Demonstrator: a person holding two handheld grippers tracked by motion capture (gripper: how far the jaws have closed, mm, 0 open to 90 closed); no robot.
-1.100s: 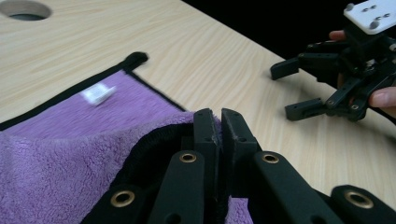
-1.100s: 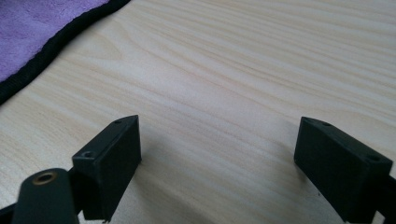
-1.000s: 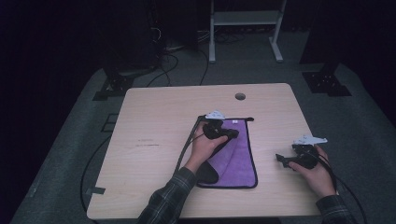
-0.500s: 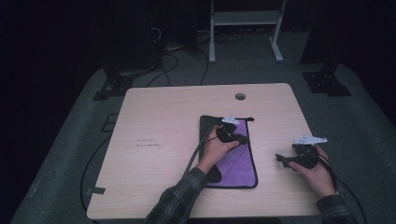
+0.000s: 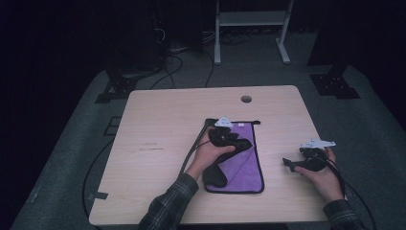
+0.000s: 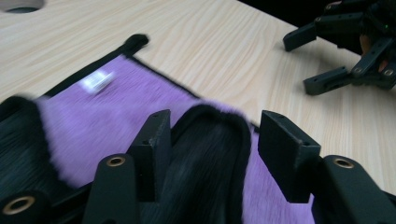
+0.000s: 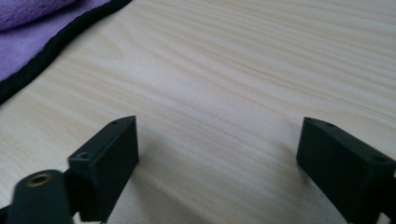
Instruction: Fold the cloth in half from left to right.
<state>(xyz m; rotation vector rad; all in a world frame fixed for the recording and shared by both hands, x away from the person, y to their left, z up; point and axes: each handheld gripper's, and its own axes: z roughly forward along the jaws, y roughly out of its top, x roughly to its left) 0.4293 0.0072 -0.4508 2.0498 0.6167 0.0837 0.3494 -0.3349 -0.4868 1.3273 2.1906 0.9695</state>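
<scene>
My left gripper [image 6: 210, 154] has just been opening, releasing the folded purple cloth [image 5: 246, 160]; right gripper [image 7: 219, 163] beside it waits open; folding seems nearly done.

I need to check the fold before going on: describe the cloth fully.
The cloth is a fuzzy purple towel with black trim, a black underside and a small white tag. It lies flat on the table, long side running away from the person, with a black flap folded over its left part. The left tool, jaws just opened, straddles that fold.
</scene>
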